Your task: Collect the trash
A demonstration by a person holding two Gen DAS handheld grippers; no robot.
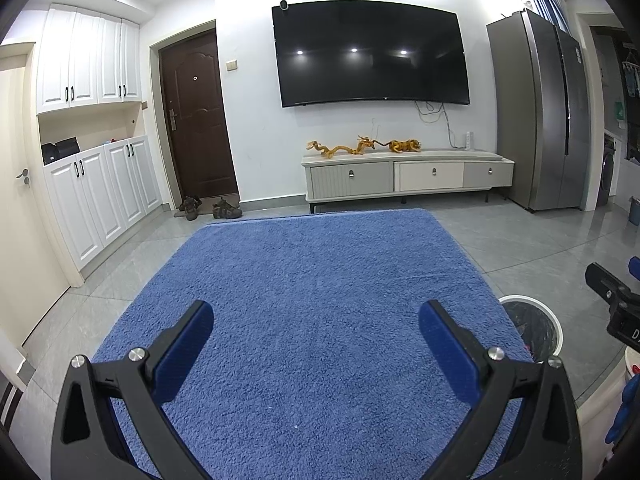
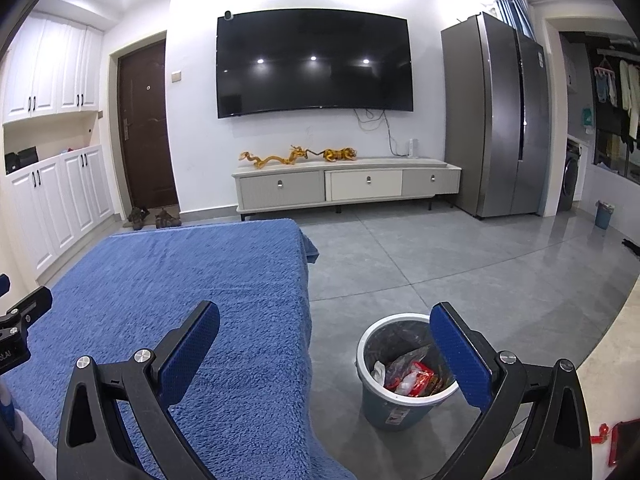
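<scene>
A grey-blue trash bin (image 2: 404, 396) with a white rim stands on the tiled floor beside the blue-covered table; red and clear wrappers (image 2: 412, 378) lie inside it. Its rim shows at the right in the left wrist view (image 1: 532, 308). My left gripper (image 1: 316, 320) is open and empty above the blue fleece cover (image 1: 312, 280). My right gripper (image 2: 324, 322) is open and empty, over the cover's right edge (image 2: 200, 264) and the bin. I see no loose trash on the cover.
A TV (image 2: 314, 62) hangs above a low cabinet (image 2: 348, 184). A fridge (image 2: 496, 116) stands at the right, white cupboards (image 1: 100, 184) and a brown door (image 1: 196, 116) at the left. A second small bin (image 2: 604, 214) is far right. Red items (image 2: 622, 440) lie at the lower right.
</scene>
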